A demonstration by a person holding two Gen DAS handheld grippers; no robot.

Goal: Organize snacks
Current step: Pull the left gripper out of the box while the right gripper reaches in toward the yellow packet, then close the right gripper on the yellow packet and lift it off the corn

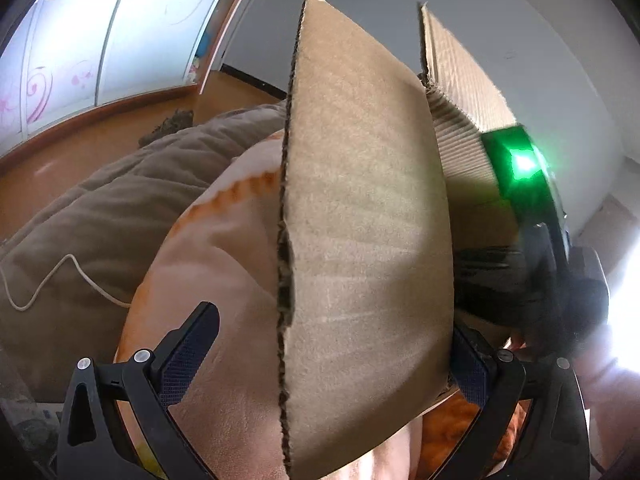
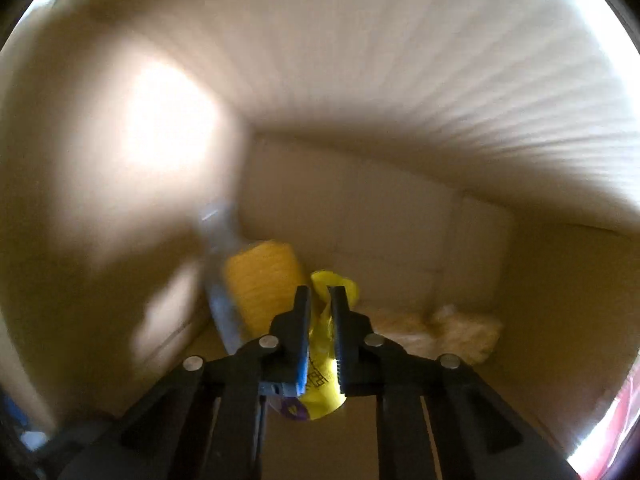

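The cardboard box (image 2: 360,208) fills the right wrist view: its ribbed walls close in on every side, leaving free room only above its floor. In the left wrist view a raised box flap (image 1: 360,220) with a ragged edge stands between the wide-spread fingers of the left gripper (image 1: 332,364); only the right one lies against it. Behind it are a peach pillow (image 1: 224,248) and a grey-brown duvet (image 1: 100,208) on the bed. The right gripper (image 2: 320,336), deep in the box, has its fingers clamped narrowly on a yellow snack packet (image 2: 322,390). A ridged yellow snack in clear wrap (image 2: 256,280) leans in the corner just beside it; a pale bag (image 2: 460,332) lies near the far wall.
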